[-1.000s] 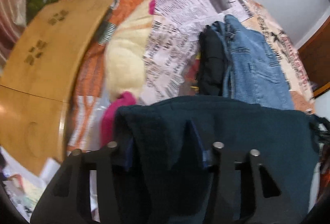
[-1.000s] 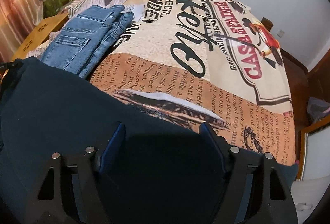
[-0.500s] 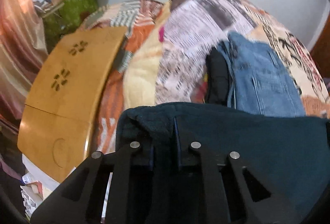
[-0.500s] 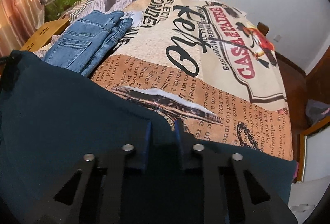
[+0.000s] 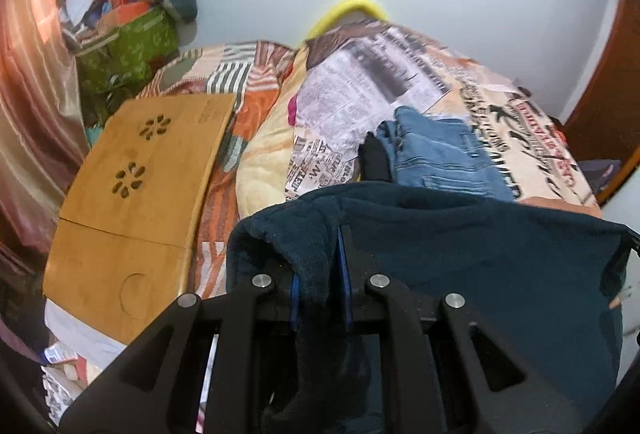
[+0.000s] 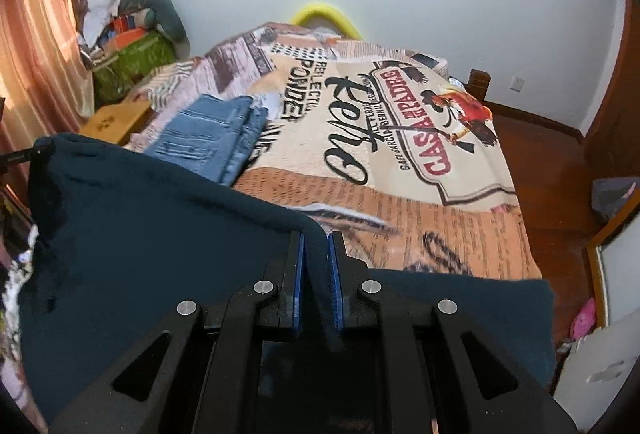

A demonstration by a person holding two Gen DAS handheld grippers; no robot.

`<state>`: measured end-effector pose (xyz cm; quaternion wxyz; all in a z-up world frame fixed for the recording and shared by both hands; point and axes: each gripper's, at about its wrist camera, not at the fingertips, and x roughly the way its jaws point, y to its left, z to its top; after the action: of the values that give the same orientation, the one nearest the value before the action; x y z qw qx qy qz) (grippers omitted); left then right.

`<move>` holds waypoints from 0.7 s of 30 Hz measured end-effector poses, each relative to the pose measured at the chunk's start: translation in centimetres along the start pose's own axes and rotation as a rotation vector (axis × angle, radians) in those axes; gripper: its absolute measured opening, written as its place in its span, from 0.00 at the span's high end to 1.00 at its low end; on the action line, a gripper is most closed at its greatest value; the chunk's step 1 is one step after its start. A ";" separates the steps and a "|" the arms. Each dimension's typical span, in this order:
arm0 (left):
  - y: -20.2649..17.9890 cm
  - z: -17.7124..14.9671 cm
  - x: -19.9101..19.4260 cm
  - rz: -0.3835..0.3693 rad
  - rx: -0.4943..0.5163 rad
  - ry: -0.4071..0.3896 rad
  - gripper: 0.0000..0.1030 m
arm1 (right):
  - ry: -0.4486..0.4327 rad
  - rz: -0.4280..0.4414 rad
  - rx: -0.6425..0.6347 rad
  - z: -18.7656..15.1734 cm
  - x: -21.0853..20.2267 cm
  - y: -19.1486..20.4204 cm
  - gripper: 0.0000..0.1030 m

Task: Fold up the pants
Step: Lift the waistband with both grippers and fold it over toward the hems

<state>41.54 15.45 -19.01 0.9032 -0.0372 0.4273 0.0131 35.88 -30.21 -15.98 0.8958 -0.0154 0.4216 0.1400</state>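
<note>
Where tools [image 5: 320, 254] pinch: pants [image 6: 140, 234] edge.

The room is lit by soft daylight filtered through the orange curtain [image 6: 36, 46] on the left, where the brightest glow is seen. Strong fisheye bending and dark vignetting are shown at the edges of both views. The printed bedspread [image 6: 400, 138] is slightly smeared by blur.
</note>
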 end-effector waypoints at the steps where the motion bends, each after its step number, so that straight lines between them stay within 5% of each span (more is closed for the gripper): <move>1: 0.1 -0.2 -1.1 -0.009 0.006 -0.006 0.85 | -0.006 0.003 0.002 -0.3 -0.6 0.2 0.90; 11: 1.7 -3.7 -9.0 -0.096 0.042 -0.024 0.85 | -0.047 0.026 0.018 -4.3 -7.8 3.0 0.90; 21: 2.2 -10.6 -13.4 -0.176 0.151 -0.029 0.85 | -0.021 0.053 0.073 -10.3 -11.2 4.1 0.90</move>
<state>24.72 16.90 -15.49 0.9071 -0.0063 0.4093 -0.0979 20.31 -30.45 -13.71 0.8961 0.0299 0.4174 0.1481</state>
